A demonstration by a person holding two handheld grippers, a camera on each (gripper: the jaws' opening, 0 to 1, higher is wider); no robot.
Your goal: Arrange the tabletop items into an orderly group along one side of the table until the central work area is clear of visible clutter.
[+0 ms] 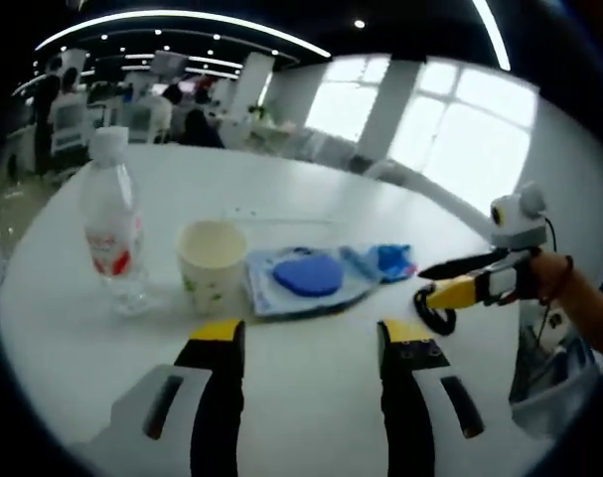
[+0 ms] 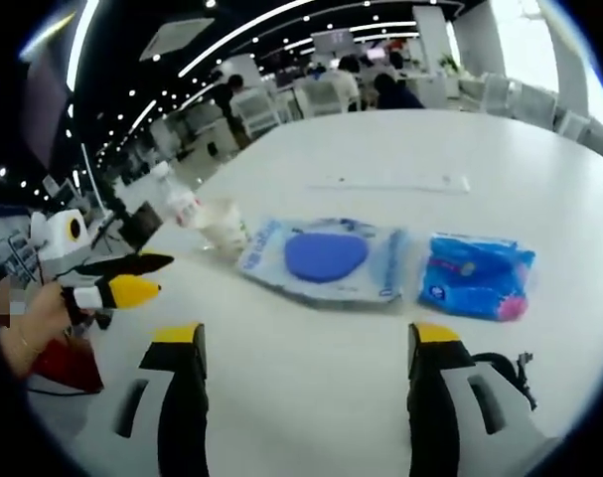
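So the stuff's already sitting in a loose row on the white surface (image 1: 311, 417): water bottle (image 1: 112, 224) at the left, paper cup (image 1: 213, 263) just beside it, then the clear packet with the blue round pad (image 1: 308, 275), then the blue wipes pack (image 2: 476, 275). Looks roughly half done to me, still needs tightening toward one side. Left gripper (image 1: 311, 343) and right gripper (image 2: 307, 343) both have fingers spread wide, holding nothing.
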